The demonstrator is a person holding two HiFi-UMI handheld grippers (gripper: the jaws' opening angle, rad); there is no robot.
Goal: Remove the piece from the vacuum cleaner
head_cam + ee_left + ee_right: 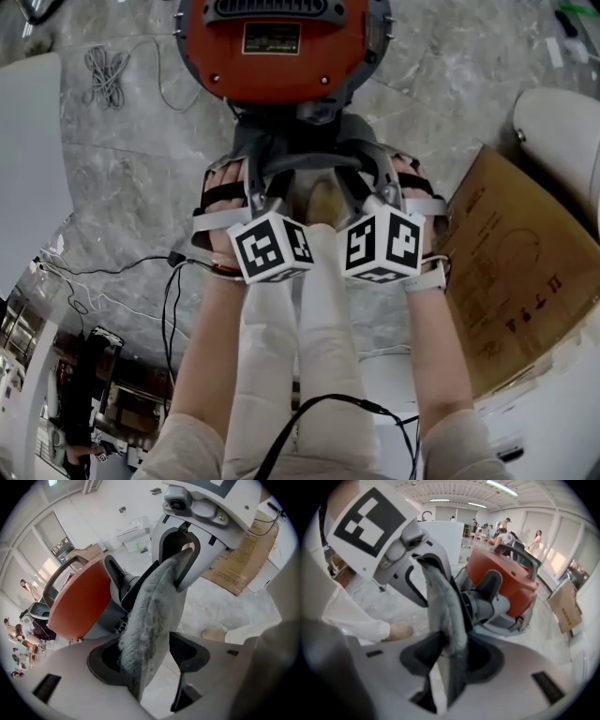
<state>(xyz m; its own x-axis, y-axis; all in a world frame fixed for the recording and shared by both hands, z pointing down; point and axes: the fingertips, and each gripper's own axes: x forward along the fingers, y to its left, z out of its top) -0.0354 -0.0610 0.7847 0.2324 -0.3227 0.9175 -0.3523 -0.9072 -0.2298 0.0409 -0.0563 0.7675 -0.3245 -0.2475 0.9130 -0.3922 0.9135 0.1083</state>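
From the head view, we hold the left gripper [255, 187] and right gripper [375, 187] side by side at the orange vacuum cleaner [272, 56]. In the left gripper view, our jaws pinch the dusty grey filter piece [150, 620] just in front of the cleaner. In the right gripper view, our jaws clamp that same piece.

A flat cardboard box [511, 272] lies at the right, just beside a white rounded thing [562, 122]. A coiled grey cord [106, 75] sits on the marble floor [141, 178] at upper left, and black cables [141, 270] trail further down. People [536, 538] stand far off across the room.
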